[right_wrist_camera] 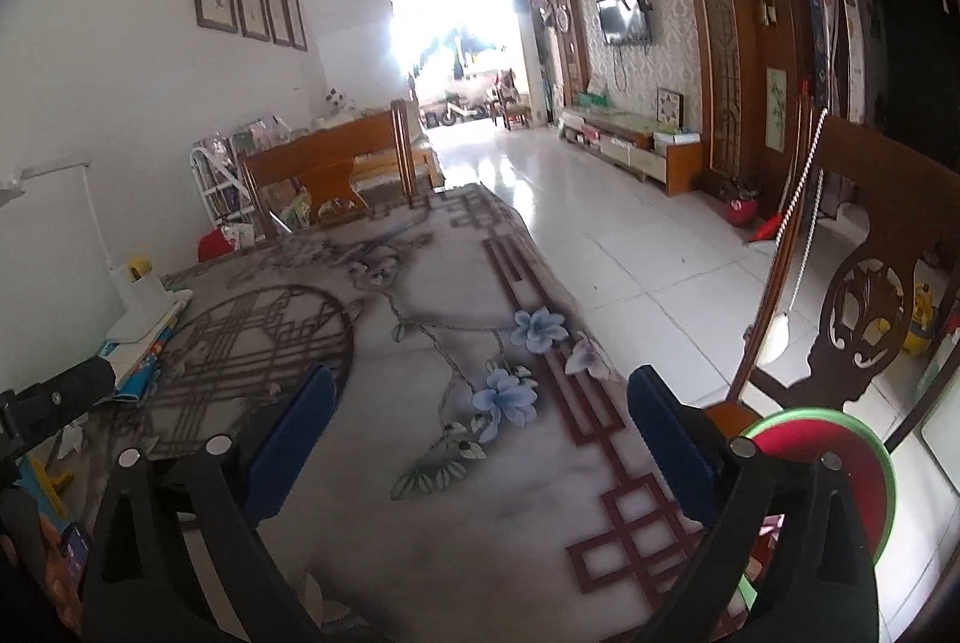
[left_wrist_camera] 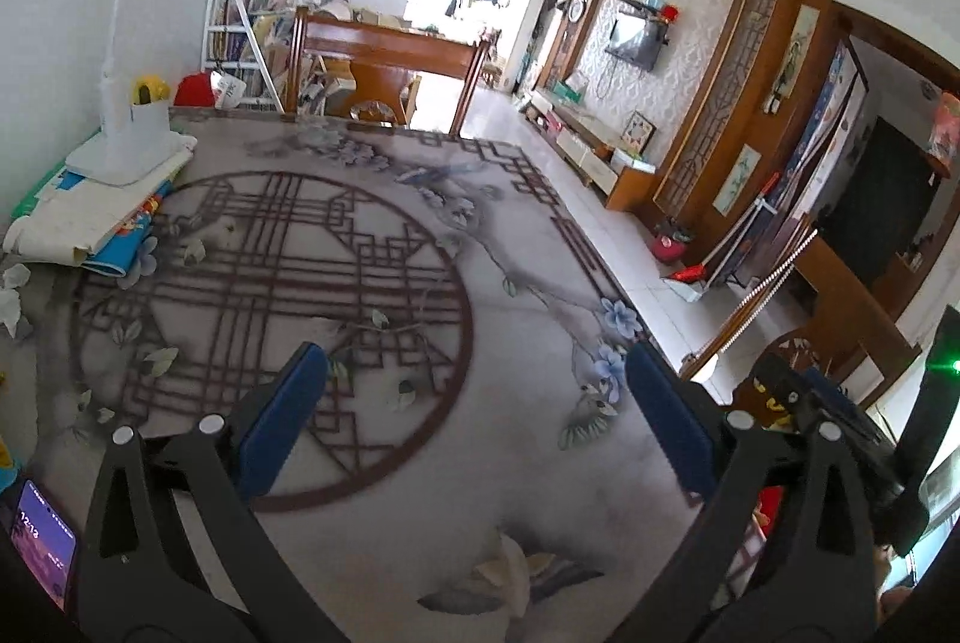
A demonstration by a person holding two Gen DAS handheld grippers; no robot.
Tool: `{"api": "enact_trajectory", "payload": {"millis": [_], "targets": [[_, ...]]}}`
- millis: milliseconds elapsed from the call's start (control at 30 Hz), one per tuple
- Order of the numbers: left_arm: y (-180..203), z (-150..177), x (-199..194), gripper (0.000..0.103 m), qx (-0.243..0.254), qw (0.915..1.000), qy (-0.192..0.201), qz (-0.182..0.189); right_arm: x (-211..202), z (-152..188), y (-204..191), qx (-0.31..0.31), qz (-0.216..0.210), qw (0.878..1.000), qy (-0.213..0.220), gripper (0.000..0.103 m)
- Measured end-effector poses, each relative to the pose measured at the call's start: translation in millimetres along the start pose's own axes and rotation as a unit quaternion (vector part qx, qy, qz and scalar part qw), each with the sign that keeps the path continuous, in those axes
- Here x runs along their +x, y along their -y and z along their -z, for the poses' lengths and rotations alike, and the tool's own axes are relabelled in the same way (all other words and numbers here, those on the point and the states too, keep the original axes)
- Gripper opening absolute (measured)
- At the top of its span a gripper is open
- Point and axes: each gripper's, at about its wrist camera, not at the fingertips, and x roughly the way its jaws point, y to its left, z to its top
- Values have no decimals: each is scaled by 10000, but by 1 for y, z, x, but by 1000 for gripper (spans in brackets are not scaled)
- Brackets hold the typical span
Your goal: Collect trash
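My left gripper [left_wrist_camera: 474, 397] hangs open over the patterned tablecloth [left_wrist_camera: 420, 253], with only bare cloth between its blue pads [left_wrist_camera: 288, 403]. A crumpled white paper scrap [left_wrist_camera: 13, 298] lies at the table's far left edge, well away from the left gripper. My right gripper [right_wrist_camera: 480, 427] is open too, above the cloth's flower print near the table's right edge, and holds nothing. A round bin [right_wrist_camera: 852, 439] with a green rim and red inside sits low beside the table, just right of the right gripper and partly hidden by its finger.
A white desk lamp base [left_wrist_camera: 120, 151] stands on stacked books and papers [left_wrist_camera: 90, 223] at the table's left. A lit phone [left_wrist_camera: 42, 541] lies at the near left corner. A carved wooden chair back [right_wrist_camera: 870, 295] rises right of the table. Tiled floor [right_wrist_camera: 630, 247] stretches beyond.
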Motion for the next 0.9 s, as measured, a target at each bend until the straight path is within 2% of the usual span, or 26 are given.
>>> {"api": "enact_trajectory", "payload": {"millis": [100,167,233,300,433,567,700,900], "targets": [[2,-1,-5,98,28,9999,137,-50,-10,0,-7,-151,-90,9989,425,96],[3,-2,-5,98,41,9998,165,64,-15,3,-14,-332,-44,9971,679,96],[3,-1,-6,98,35,9997,222,78,-19,6,-21,-538,-51,9948,863,96],[9,0,-10,98,211,9988,446,-51,-21,7,-28,-714,-97,9933,905,96],[20,-1,-12,98,523,9960,592,-408,-15,12,-40,-1104,-252,9908,747,96],[18,1,-13,98,473,9966,632,-212,-6,16,-45,-1185,-360,9913,446,96],[10,9,-19,98,366,9944,967,-202,-5,17,-37,-881,-422,9946,352,96],[-5,9,-6,98,102,9972,647,-355,2,19,-29,-559,-424,9975,104,96]]}}
